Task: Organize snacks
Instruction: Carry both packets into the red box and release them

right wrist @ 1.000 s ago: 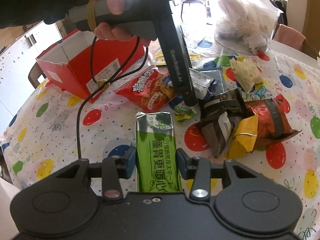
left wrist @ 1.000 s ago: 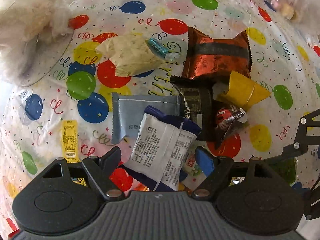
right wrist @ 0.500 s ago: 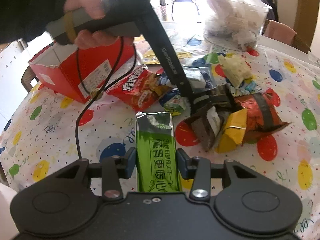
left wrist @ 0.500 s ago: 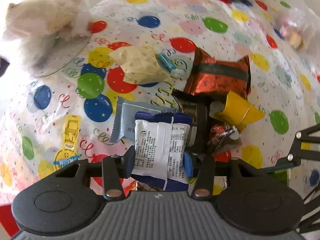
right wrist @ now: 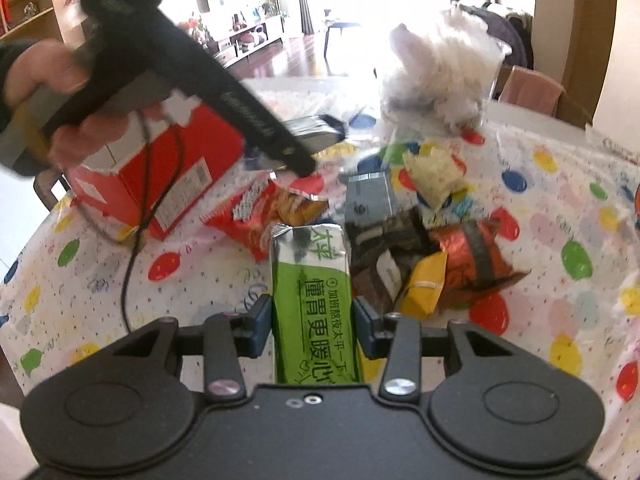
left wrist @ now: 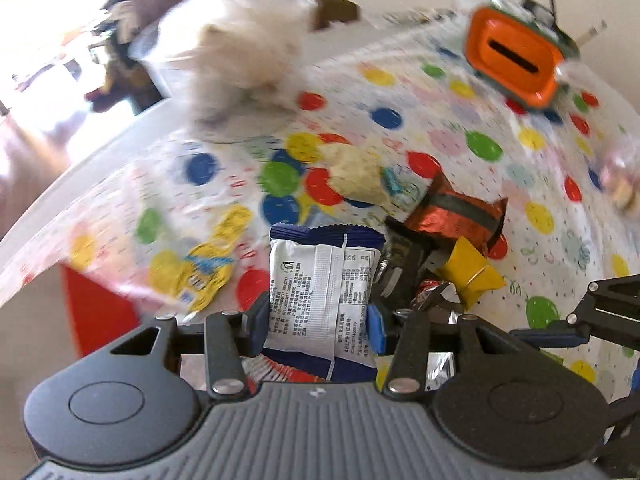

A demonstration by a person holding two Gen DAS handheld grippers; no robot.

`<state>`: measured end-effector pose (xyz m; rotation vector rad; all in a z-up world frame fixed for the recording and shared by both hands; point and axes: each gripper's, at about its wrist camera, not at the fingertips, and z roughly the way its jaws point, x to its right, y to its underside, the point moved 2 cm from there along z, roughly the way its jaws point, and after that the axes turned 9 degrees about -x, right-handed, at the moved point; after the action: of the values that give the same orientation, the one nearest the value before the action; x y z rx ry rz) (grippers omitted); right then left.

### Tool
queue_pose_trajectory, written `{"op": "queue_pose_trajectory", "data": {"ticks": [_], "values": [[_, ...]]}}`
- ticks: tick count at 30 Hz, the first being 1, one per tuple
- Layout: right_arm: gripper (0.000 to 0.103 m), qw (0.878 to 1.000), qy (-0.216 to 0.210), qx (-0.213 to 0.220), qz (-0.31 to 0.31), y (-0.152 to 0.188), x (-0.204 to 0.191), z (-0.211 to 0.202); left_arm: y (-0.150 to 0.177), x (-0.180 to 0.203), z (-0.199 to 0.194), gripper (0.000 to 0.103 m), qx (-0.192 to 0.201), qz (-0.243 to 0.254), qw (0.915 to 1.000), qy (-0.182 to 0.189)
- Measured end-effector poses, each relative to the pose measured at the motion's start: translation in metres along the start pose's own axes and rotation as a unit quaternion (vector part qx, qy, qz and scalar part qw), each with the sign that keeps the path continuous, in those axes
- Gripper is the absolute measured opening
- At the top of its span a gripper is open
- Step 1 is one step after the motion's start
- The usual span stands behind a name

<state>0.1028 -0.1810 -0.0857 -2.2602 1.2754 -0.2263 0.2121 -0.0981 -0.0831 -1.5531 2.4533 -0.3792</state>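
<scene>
My left gripper (left wrist: 318,322) is shut on a blue and white snack packet (left wrist: 322,292) and holds it above the table. In the right wrist view the same packet (right wrist: 316,132) hangs from the left gripper beside the open red box (right wrist: 156,176). My right gripper (right wrist: 312,326) is shut on a green snack bar (right wrist: 312,300), held above the tablecloth. A pile of snacks lies on the table: a red-brown foil bag (right wrist: 476,256), a yellow packet (right wrist: 424,288), a dark packet (right wrist: 384,236), a grey packet (right wrist: 368,200), a red chip bag (right wrist: 256,216) and a cream packet (right wrist: 436,172).
A clear tub of white fluff (right wrist: 440,76) stands at the back of the table. An orange container (left wrist: 516,60) sits at the far right in the left wrist view. The balloon-print cloth (right wrist: 560,208) covers the table. A cable (right wrist: 132,248) trails over its left part.
My left gripper has shut on the blue and white packet, lifted it off the pile and swung it left toward the red box. My right gripper still holds the green bar.
</scene>
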Motion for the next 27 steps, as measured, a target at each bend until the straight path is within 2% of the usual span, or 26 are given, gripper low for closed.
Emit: {"op": "queue_pose_trajectory", "data": {"ticks": [5, 12, 20, 27], "values": [[0.041, 1.000, -0.007, 0.015, -0.017, -0.016, -0.011, -0.011, 0.029, -0.016, -0.035, 0.047, 0.015, -0.064, 0.9974, -0.029], [0.041, 0.999, -0.018, 0.026, -0.039, -0.048, -0.044, -0.017, 0.070, -0.051, -0.072, 0.047, 0.031, -0.136, 0.9886, -0.055], [0.041, 0.998, -0.019, 0.032, -0.053, -0.093, -0.091, -0.006, 0.112, -0.107, -0.089, 0.047, 0.038, -0.182, 0.9802, -0.068], [0.041, 0.998, -0.017, 0.021, -0.064, -0.137, -0.138, 0.027, 0.143, -0.164, -0.097, 0.047, 0.034, -0.205, 0.9747, -0.084]]}}
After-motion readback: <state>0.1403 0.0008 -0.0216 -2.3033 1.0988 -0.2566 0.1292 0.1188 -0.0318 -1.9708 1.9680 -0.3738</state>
